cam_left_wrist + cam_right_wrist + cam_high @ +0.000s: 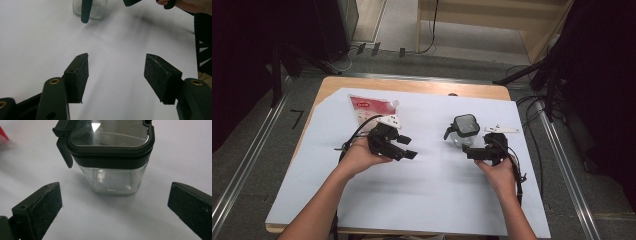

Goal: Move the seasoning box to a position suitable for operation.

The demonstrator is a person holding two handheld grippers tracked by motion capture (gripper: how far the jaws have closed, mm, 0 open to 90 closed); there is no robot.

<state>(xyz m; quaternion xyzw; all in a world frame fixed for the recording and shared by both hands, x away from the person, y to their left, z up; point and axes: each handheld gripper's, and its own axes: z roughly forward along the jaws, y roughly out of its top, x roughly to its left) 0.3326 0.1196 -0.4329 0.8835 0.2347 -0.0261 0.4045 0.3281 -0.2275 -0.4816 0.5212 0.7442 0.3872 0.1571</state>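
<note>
Right tongs: my right gripper (473, 151) is spread wide and grasping nothing; in its own view the two black padded jaws stand far apart with the jar between and beyond them, not touching it.

Why so wide: I judge I've opened them this far so the pads can pass either side of the jar's square body, which looks nearly as broad as the gap.

The jar: a small square clear-glass jar with a black-rimmed transparent lid and a black side latch (112, 157) stands upright on the white paper sheet covering the wooden table (427, 200), right of centre, just ahead of my right gripper. It looks empty, as far as the glass lets me tell.

Latch: the clasp hangs down on the jar's side, seen at the left of my right gripper view; the lid sits level on the rim, so I take it as closed, though I can't tell if it is locked.

Left tongs: my left gripper (402, 147) is released too, jaws parted over bare paper, holding nothing, aimed across toward the jar.

Why held there: probably waiting near the middle to steady the jar or work the latch.

Pouch: a flat red-and-white plastic pouch (367, 111) lies at the far left of the sheet, just behind my left gripper, untouched.

Risk: smooth glass on smooth paper may slide if only one pad arrives first.
</note>
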